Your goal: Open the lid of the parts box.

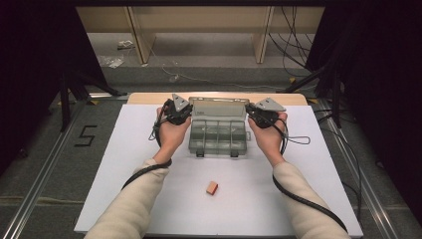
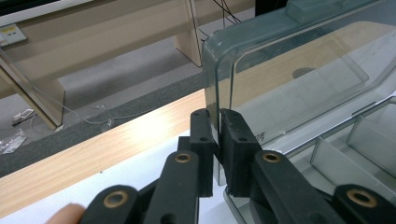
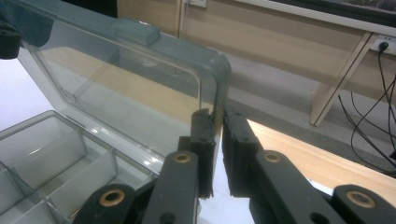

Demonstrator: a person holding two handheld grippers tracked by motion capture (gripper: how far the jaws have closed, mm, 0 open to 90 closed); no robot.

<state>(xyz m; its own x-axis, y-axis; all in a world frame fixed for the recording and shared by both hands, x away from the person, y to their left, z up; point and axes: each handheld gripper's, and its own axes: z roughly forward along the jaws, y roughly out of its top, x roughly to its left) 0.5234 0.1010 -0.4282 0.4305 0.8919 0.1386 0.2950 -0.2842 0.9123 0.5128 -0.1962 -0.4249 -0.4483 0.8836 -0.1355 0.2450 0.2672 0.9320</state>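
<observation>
Nearest me on the white tabletop [image 1: 149, 199] lies a small tan block [image 1: 212, 187], alone near the front edge, well apart from everything else. Toward the back edge sits my clear compartment box [image 1: 219, 135], its long axis running side to side along that edge. I see its divided compartments with nothing in them. Its lid [image 1: 219, 107] stands raised at the rear, hinged along the far side and tilted back.

I have my left gripper [image 2: 217, 135] at the lid's left end, fingers narrow and pinched on the lid's side edge. My right gripper [image 3: 218, 135] is at the lid's right end, fingers just as narrow, clamped on that side edge.

Under the white sheet a strip of pale wood shows along the back edge. Beyond it I see grey floor, loose cables, wooden furniture legs and dark curtains either side.
</observation>
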